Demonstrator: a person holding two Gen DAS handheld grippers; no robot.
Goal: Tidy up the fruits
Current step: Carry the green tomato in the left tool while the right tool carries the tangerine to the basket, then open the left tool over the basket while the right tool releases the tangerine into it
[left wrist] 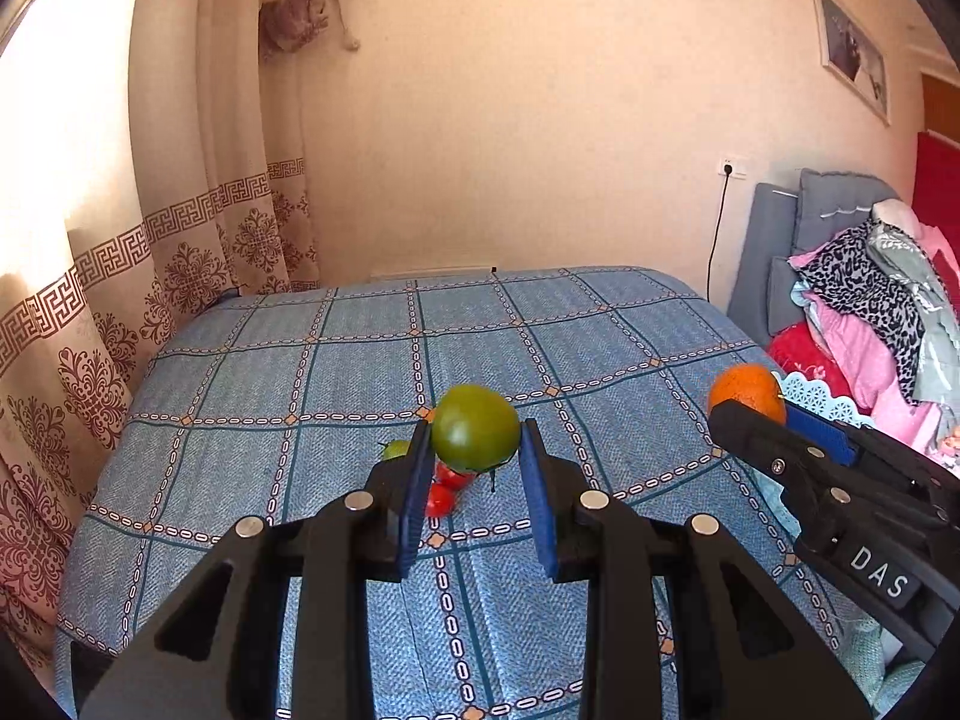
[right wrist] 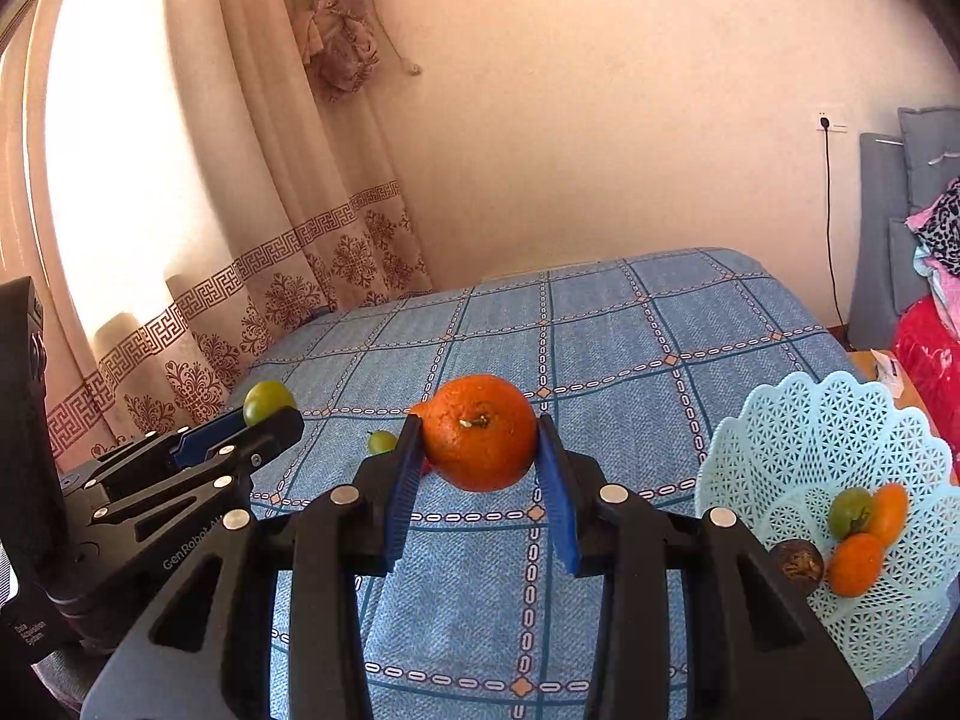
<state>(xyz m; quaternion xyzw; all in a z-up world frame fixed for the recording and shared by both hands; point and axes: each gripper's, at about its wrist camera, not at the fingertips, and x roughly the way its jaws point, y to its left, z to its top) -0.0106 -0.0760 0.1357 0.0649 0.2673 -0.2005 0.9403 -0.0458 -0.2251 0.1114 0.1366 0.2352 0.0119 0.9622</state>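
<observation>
Above the bed (right wrist: 600,324), the right gripper (right wrist: 480,450) clamps an orange (right wrist: 478,432) and the left gripper (left wrist: 476,450) a green tomato (left wrist: 475,427); carry both low over the basket (right wrist: 798,438), then release gently.

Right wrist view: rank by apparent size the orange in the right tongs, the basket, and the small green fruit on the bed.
1. basket
2. orange, though nearness inflates it
3. small green fruit

I've got a glossy, smooth green tomato (left wrist: 475,427), a dimpled matt orange (right wrist: 479,432), woven cloth bedspread (left wrist: 336,360), and a perforated plastic basket (right wrist: 798,438) at right.
</observation>
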